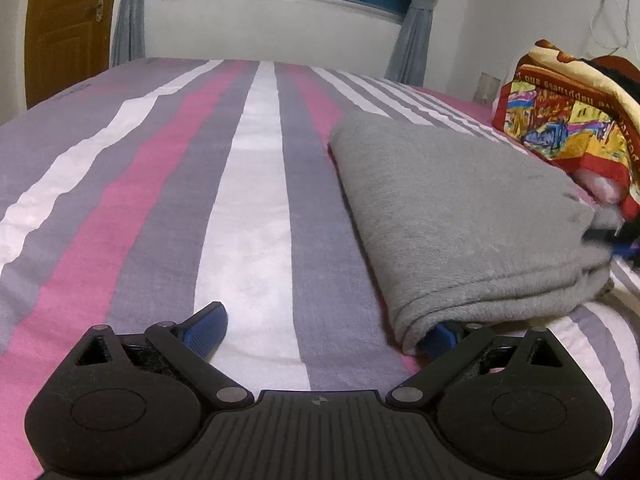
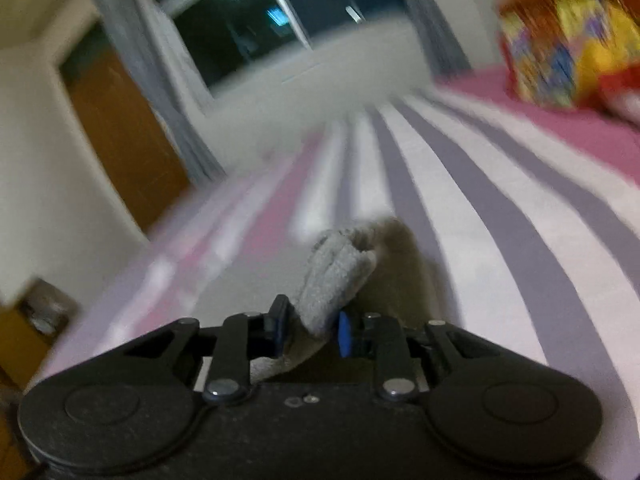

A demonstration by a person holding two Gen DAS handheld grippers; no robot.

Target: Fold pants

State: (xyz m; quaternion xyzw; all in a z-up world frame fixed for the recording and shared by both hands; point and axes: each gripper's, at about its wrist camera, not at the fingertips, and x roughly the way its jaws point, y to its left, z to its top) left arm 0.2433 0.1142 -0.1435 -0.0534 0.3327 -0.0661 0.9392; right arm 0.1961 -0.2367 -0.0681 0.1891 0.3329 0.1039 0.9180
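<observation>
At the bottom of the left wrist view, the left gripper (image 1: 324, 332) stands wide open: its left blue pad lies bare on the striped pink, grey and white bedsheet (image 1: 248, 200), while its right one is tucked under the near corner of the folded grey fleece pants (image 1: 452, 216), which lie at centre right. In the blurred right wrist view, the right gripper (image 2: 312, 330) is nearly closed, pinching a bunched fold of the grey pants. Farther off, upper right, sits a colourful printed blanket (image 1: 568, 116).
</observation>
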